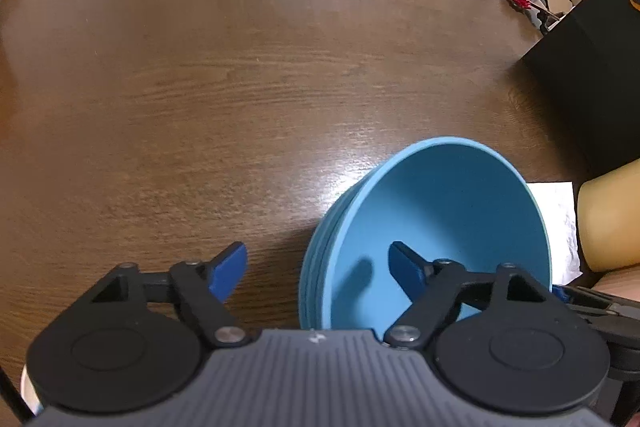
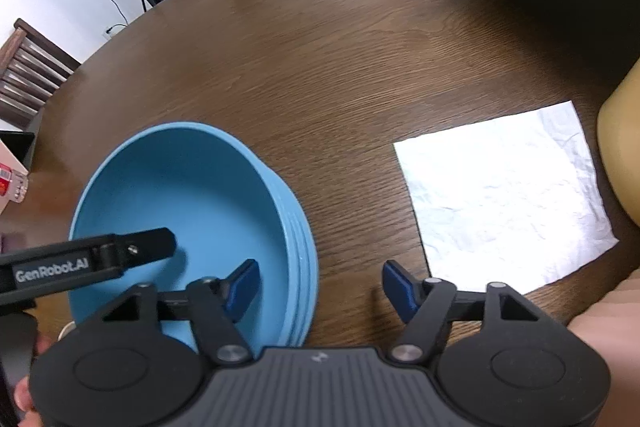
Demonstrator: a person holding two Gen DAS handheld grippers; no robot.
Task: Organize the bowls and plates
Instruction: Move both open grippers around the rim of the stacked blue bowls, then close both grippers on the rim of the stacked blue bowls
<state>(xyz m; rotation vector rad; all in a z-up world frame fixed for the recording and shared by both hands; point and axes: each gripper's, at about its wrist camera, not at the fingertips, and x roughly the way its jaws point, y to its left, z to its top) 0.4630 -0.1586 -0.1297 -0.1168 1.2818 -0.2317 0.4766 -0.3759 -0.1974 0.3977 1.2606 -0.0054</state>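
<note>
Risk lies at the stack of blue bowls [image 1: 436, 227] on the counter [image 1: 240, 67]. Left hand-held gripper [image 1: 318, 267] and right hand-held gripper [image 2: 318, 287] each straddle an opposite wall of the stack, jaws apart, gripping nothing. Uneven clamping could tip the stack or lift only the top bowl.

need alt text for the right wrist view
A stack of blue bowls sits on a round wooden table, with the right gripper straddling its near right rim, jaws open, one finger inside the top bowl and one outside. The left gripper reaches into the bowl from the left; a white napkin lies to the right.
</note>
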